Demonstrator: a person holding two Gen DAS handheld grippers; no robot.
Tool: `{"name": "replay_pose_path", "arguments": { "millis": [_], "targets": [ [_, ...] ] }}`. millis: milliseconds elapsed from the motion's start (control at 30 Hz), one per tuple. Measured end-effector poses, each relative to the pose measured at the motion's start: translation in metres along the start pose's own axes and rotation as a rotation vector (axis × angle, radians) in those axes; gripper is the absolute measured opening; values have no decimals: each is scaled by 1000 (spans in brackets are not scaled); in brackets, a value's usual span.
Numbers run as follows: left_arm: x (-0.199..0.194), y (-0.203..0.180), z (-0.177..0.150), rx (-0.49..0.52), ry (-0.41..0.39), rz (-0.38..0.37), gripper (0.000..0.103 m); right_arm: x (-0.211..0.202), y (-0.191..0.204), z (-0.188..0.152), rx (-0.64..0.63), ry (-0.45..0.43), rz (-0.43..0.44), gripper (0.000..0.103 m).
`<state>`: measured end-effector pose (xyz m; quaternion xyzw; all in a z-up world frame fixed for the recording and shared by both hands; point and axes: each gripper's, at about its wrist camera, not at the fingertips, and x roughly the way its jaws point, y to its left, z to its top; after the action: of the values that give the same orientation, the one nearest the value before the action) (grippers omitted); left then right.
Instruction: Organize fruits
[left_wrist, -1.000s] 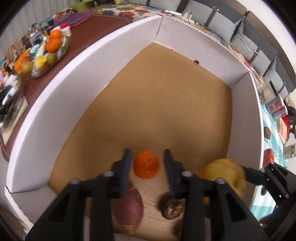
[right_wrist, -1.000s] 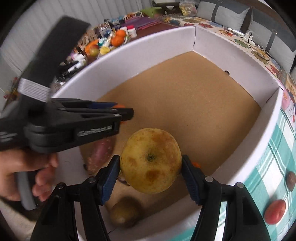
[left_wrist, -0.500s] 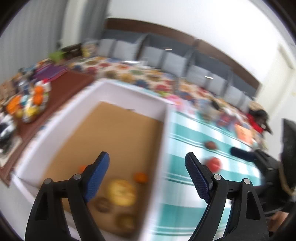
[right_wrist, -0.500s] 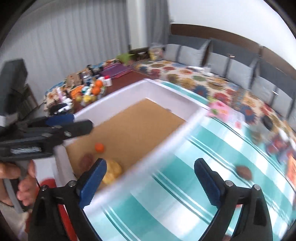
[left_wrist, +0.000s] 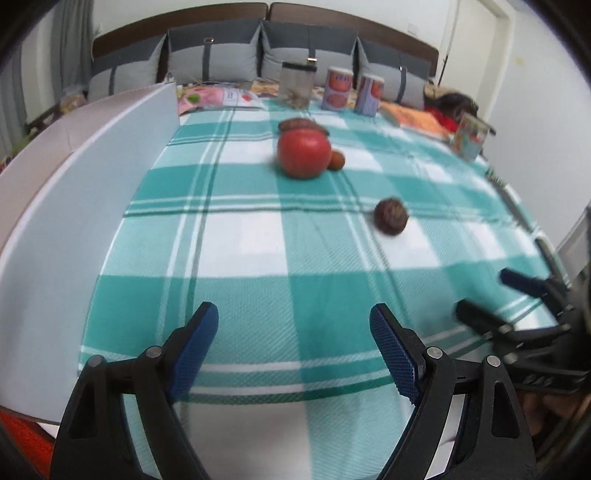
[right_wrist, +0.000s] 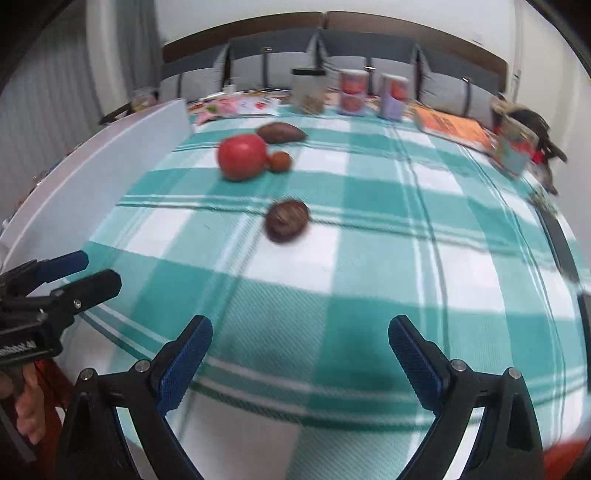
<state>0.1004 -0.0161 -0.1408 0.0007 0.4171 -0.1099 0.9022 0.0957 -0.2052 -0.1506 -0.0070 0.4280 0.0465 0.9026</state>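
On the teal checked cloth (left_wrist: 258, 258) lie a big red fruit (left_wrist: 303, 154) (right_wrist: 242, 156), a small reddish-orange fruit (left_wrist: 336, 160) (right_wrist: 279, 161) touching it, an oblong brown-purple one (left_wrist: 301, 124) (right_wrist: 281, 132) behind, and a round dark brown fruit (left_wrist: 390, 220) (right_wrist: 287, 220) nearer. My left gripper (left_wrist: 293, 343) is open and empty above the cloth's near edge. My right gripper (right_wrist: 300, 350) is open and empty too, and it shows at the right edge of the left wrist view (left_wrist: 506, 295). The left gripper (right_wrist: 70, 271) shows at the left edge of the right wrist view.
The white box's outer wall (left_wrist: 85, 177) (right_wrist: 110, 155) runs along the left. At the cloth's far edge stand a clear jar (left_wrist: 297, 83), two printed cans (left_wrist: 351, 92) and an orange book (right_wrist: 450, 127); grey cushions (left_wrist: 221, 59) behind.
Both grippers let go of their fruits in the white box, opened wide and swung right, out over the checked cloth. The box's inside has left both views.
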Motion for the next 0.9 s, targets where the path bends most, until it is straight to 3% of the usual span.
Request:
{"name": "replay_pose_path", "arguments": {
  "millis": [300,500,667,900],
  "targets": [
    [26,5,-25,42,64,61,88,18,-22,-20,59,19,-38,96],
    [27,3,-27,53,41,75,96,27,-20,-26,46,33,-65,96],
    [29,1,-27,53,43,88,97,30,-18,-28,37,19,-74,103],
    [29,1,-27,53,43,94,98,31,-16,-31,43,-3,-89,103]
  ]
}}
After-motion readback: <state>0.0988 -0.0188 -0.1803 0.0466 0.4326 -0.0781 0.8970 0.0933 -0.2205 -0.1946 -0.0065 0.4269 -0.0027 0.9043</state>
